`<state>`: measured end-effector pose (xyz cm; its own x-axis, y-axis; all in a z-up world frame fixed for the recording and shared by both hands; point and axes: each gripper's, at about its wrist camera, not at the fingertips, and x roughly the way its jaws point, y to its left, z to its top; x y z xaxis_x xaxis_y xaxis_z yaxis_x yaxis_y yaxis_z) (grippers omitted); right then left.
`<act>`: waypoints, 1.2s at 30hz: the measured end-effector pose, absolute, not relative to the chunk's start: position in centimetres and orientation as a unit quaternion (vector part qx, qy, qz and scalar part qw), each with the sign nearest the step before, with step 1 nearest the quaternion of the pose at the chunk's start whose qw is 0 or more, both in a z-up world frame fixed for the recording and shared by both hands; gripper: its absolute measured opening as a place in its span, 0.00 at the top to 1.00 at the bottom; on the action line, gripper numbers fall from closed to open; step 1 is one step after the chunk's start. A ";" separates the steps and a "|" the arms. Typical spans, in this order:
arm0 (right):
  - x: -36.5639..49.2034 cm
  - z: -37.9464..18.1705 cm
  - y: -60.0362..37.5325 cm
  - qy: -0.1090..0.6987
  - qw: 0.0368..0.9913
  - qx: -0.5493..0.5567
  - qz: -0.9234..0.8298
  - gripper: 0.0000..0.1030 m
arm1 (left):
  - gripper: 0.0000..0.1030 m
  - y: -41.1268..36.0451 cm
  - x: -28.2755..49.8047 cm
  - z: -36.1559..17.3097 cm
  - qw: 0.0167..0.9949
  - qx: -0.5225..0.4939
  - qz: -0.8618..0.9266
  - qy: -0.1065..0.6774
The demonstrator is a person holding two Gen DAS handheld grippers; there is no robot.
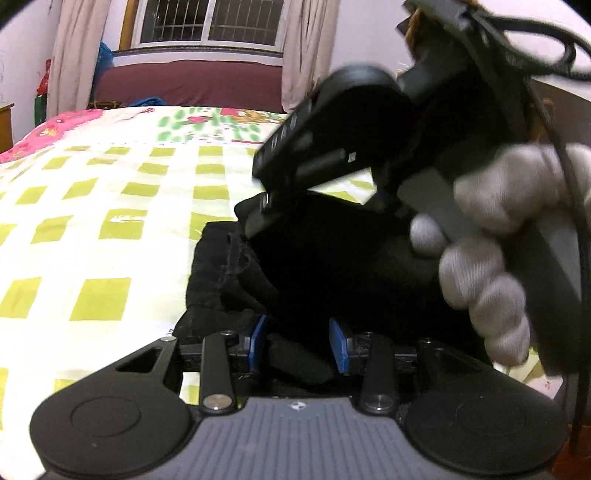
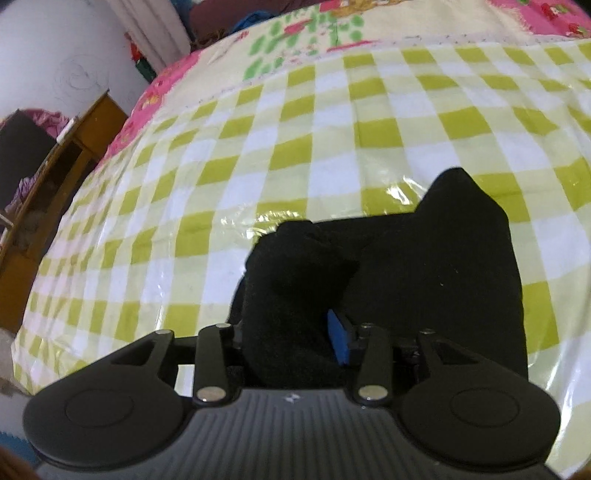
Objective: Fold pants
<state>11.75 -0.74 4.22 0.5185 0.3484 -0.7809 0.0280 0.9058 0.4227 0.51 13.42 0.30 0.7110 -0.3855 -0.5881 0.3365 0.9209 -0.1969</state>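
Observation:
Black pants [image 1: 332, 266] lie bunched on a bed with a green-and-white checked sheet [image 1: 110, 221]. My left gripper [image 1: 299, 341] is shut on a thick fold of them, with black cloth filling the gap between its blue pads. Just beyond, a white-gloved hand [image 1: 487, 280] holds my right gripper [image 1: 258, 218], tips down on a raised hump of the pants. In the right wrist view the right gripper [image 2: 295, 339] is shut on a bundle of the pants [image 2: 436, 266]. The cloth drapes over and hides its left pad, while the right blue pad [image 2: 340, 339] shows.
The checked sheet [image 2: 295, 129] spreads wide to the left of the pants and beyond them. A pink patterned cover [image 1: 55, 129] lies at the far end, before a maroon bench [image 1: 184, 83] under a curtained window [image 1: 207, 22]. A wooden stand [image 2: 55, 177] is beside the bed.

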 end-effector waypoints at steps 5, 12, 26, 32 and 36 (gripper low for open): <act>12.6 6.2 0.8 0.448 0.852 0.244 0.119 0.80 | 0.50 13.4 -0.1 0.7 0.927 -0.018 -0.187 0.326; 12.8 8.4 0.0 0.450 0.871 0.142 0.135 0.40 | 0.45 15.9 -1.4 0.2 0.915 -0.054 -0.197 0.348; 14.1 3.9 3.5 0.510 0.843 -0.035 0.167 0.59 | 0.45 13.5 -1.1 0.6 0.917 -0.002 -0.195 0.348; 12.7 6.4 -1.8 0.499 0.845 0.085 0.173 0.81 | 0.45 13.8 -3.3 1.7 0.915 0.005 -0.218 0.339; 12.7 6.3 -3.4 0.490 0.850 0.114 0.160 0.85 | 0.37 13.8 -4.7 3.6 0.922 0.007 -0.219 0.320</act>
